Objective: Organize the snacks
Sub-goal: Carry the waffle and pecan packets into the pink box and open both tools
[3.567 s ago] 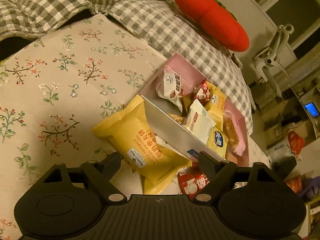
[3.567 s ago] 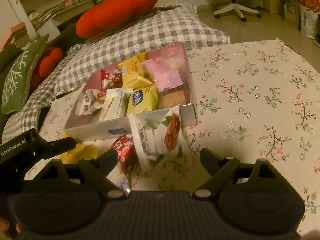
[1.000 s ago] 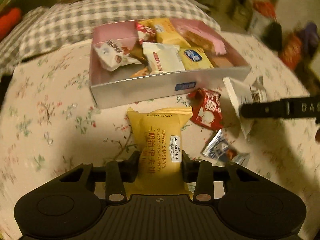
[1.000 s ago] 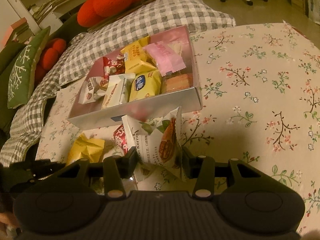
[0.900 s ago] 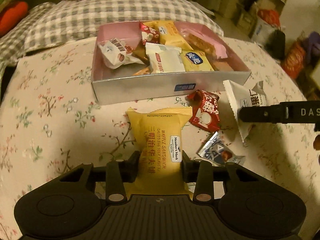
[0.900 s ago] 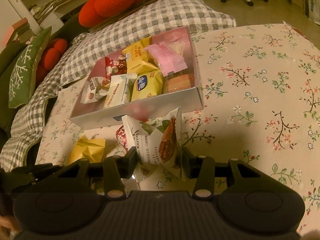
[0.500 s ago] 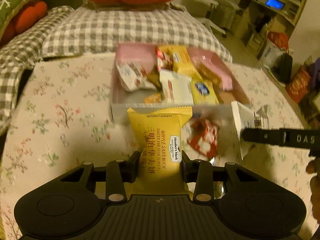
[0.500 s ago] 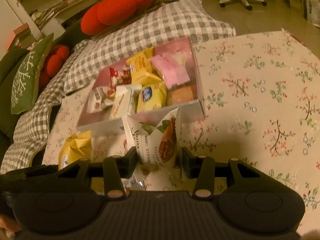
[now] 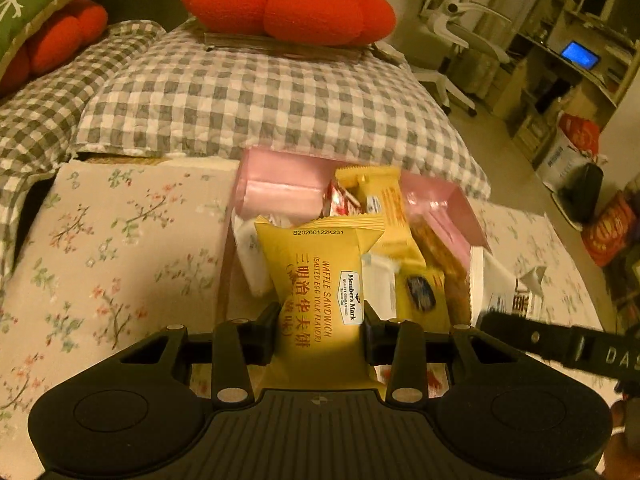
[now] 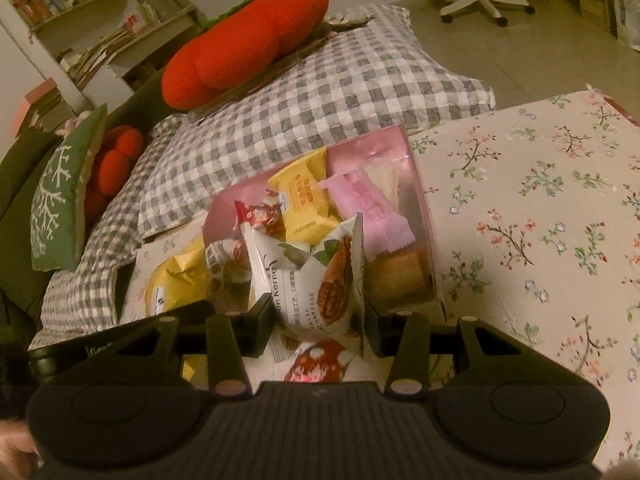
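The left gripper (image 9: 320, 330) pinches a yellow foil waffle-sandwich packet (image 9: 320, 276) by its lower half; the right gripper (image 10: 318, 320) clamps a white crinkly nut-kernel sachet (image 10: 310, 280). Both look light, soft and crushable, best held at the sealed edges. Both hang before a pink open box (image 10: 384, 148), apparently above its crowded wrapped snacks. Beyond lie a checked pillow (image 9: 256, 100) and an orange plush cushion (image 9: 288, 4).

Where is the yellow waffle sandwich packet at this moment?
The yellow waffle sandwich packet is clamped in the left claw, raised before the pink box.
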